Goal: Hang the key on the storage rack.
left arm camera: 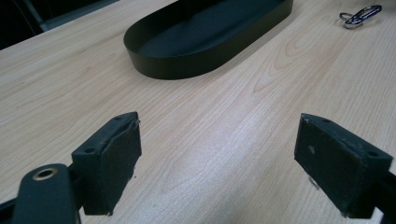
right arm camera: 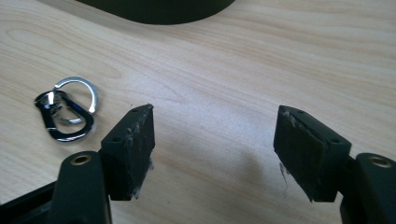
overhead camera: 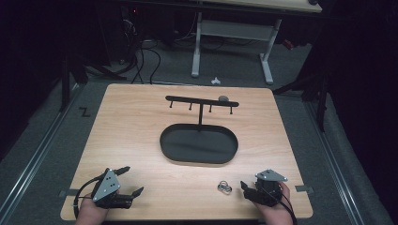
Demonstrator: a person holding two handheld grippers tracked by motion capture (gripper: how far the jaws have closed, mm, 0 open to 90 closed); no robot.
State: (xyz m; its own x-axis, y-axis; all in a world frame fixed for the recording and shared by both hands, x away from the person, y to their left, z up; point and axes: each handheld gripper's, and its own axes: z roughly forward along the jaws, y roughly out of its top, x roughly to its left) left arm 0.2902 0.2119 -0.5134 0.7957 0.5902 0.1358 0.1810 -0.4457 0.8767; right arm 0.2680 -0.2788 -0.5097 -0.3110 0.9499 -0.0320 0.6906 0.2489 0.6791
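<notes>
Both tools, left tool (overhead camera: pixel 127 180) and right tool (overhead camera: pixel 248 190), gape wide and empty; the small silver carabiner-and-ring keyring (right arm camera: pixel 67 108) lies flat on the wooden tabletop (overhead camera: pixel 141 126), so pads may skid it away.

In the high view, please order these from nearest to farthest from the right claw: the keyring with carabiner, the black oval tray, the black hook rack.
1. Keyring with carabiner: just beside the right claw, toward the table's middle.
2. Black oval tray: at the table's centre, farther forward.
3. Black hook rack: behind the tray, near the far edge.
</notes>
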